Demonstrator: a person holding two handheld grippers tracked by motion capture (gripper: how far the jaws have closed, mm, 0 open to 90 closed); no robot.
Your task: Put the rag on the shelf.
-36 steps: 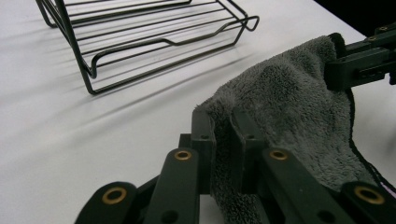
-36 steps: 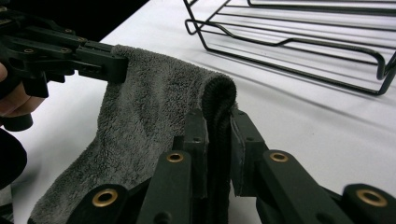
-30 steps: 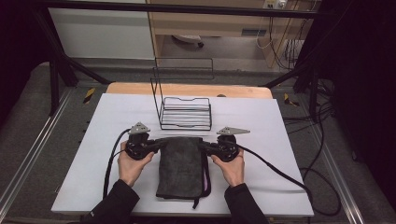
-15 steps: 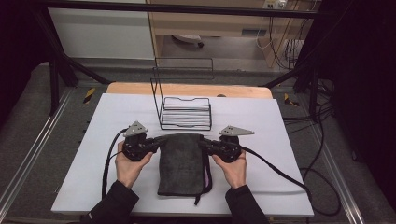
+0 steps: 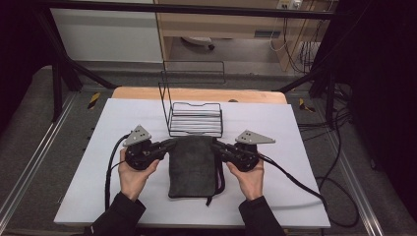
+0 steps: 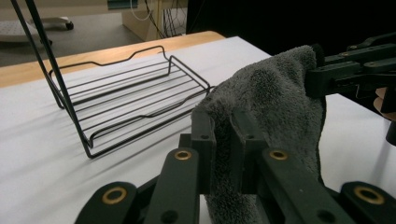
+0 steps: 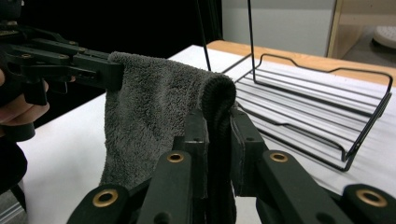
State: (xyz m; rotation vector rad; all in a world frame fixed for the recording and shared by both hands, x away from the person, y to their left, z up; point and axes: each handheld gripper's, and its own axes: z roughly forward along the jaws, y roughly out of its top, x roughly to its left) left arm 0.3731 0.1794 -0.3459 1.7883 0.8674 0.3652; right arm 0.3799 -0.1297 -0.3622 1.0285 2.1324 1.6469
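Mid-desk, the left gripper [image 5: 167, 144] and right gripper [image 5: 217, 146] each pinch a top corner of the dark grey towel [image 5: 193, 166]; placing it in the wire rack [image 5: 195, 119] apparently remains.

- towel [image 5: 193, 164]: dark charcoal grey, plain fuzzy pile, black trim at one corner.
- wire rack [image 5: 195, 119]: black, parallel bars.
- table [image 5: 88, 191]: white top, pale wood strip along the far edge.
- gripper arms: black with brass-coloured rivets.
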